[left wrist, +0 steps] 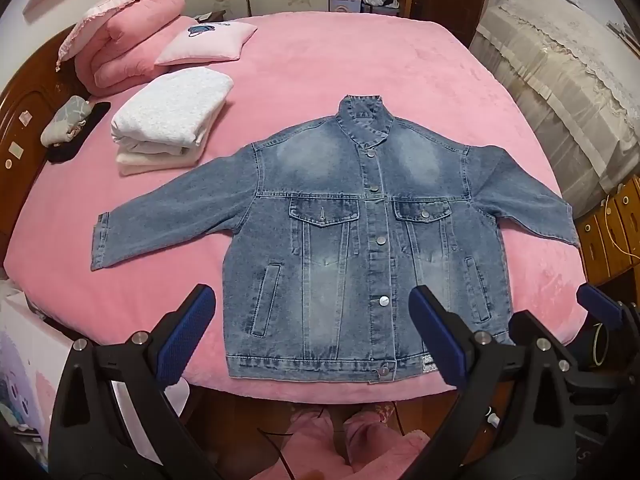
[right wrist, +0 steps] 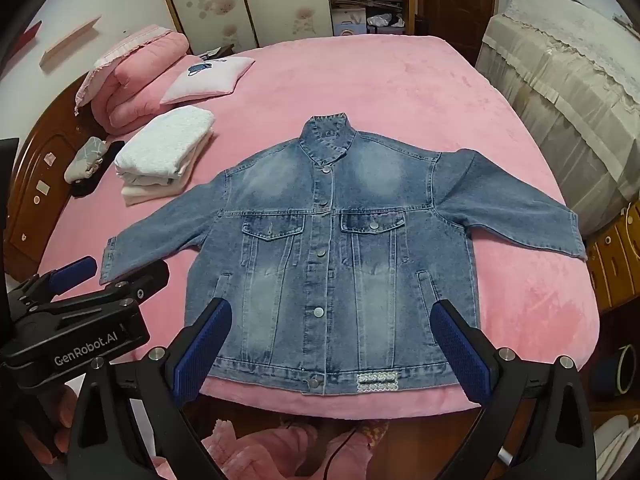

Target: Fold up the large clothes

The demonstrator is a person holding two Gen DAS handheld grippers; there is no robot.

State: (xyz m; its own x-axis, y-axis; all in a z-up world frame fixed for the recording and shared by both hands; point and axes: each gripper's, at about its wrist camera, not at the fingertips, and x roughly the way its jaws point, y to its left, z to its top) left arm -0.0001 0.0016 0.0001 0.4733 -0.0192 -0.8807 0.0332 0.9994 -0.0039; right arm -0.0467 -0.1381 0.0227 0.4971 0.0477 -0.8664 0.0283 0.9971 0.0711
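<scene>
The denim jacket (left wrist: 360, 240) lies buttoned, front up and sleeves spread on the pink bed (left wrist: 360, 64), flattened ready for folding. Left tool (left wrist: 312, 336) and right tool (right wrist: 332, 344) hover over its hem, both wide open and empty.

Jacket (left wrist: 360, 232) flat on bed (left wrist: 360, 60), folded towel (left wrist: 168, 120) left, pillows (left wrist: 132, 40) behind

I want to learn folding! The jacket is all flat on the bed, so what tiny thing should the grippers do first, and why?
Probably reach the left gripper toward the near sleeve cuff to fold that sleeve across the chest. The denim jacket lies flat, buttoned, both sleeves spread out, and both grippers, the right gripper too, hang open and empty above the hem.
</scene>
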